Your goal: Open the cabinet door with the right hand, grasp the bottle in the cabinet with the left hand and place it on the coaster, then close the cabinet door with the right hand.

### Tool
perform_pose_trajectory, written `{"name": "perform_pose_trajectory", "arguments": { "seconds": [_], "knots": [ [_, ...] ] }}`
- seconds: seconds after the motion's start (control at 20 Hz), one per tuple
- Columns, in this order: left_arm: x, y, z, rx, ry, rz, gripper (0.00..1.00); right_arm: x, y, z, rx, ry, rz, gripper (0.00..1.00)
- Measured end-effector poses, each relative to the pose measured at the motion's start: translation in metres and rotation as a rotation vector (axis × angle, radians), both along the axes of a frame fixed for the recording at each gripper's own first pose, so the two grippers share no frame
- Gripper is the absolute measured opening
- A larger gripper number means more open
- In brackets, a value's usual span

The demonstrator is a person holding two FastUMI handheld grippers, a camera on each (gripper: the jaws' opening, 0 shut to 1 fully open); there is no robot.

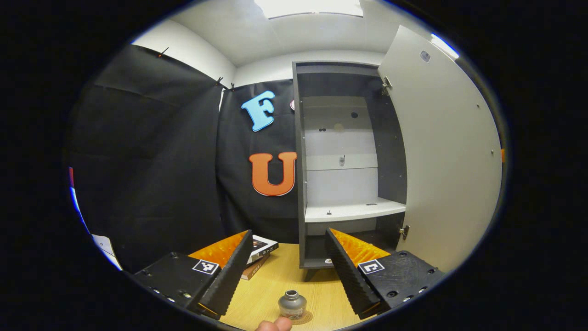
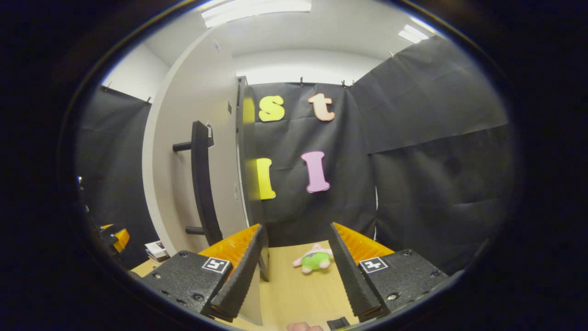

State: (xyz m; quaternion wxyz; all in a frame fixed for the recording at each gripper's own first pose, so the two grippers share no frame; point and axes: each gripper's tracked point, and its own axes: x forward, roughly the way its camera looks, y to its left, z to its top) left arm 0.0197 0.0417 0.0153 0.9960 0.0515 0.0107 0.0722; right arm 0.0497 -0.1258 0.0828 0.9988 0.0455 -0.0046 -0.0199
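The grey cabinet (image 1: 301, 184) stands open, its pale door (image 1: 441, 151) swung out to the right and its white shelf (image 1: 353, 211) bare. A small grey bottle (image 1: 292, 303) stands upright on a round coaster (image 1: 307, 317) on the wooden table, below and between the fingers of my left gripper (image 1: 289, 232), which is open and apart from it. In the right gripper view the door's outer face (image 2: 183, 151) carries a long black handle (image 2: 202, 184). My right gripper (image 2: 296, 226) is open just right of the door's edge, holding nothing.
Stacked books (image 1: 259, 255) lie on the table left of the cabinet's foot. A green and pink plush toy (image 2: 314, 259) lies on the table ahead of the right gripper. Part of a thumb (image 1: 274, 325) shows by the bottle. The left gripper (image 2: 115, 236) shows far left beyond the door.
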Motion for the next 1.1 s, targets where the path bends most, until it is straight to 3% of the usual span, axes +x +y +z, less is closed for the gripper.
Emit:
{"name": "perform_pose_trajectory", "arguments": {
  "seconds": [0.25,0.5,0.85,1.1],
  "knots": [
    [-0.006,-0.013,0.027,0.013,-0.023,-0.036,0.94,0.011,0.013,-0.003,0.019,-0.004,0.047,0.88],
    [-0.011,-0.015,0.016,0.017,-0.005,-0.045,0.94,0.016,0.02,-0.009,0.054,0.009,0.073,0.87],
    [-0.009,-0.012,0.016,0.005,-0.004,-0.041,0.94,0.012,0.024,-0.006,0.03,-0.003,0.03,0.88],
    [-0.009,-0.008,0.013,-0.002,-0.006,-0.042,0.94,0.007,0.065,-0.01,0.04,-0.002,0.119,0.86]
  ]
}}
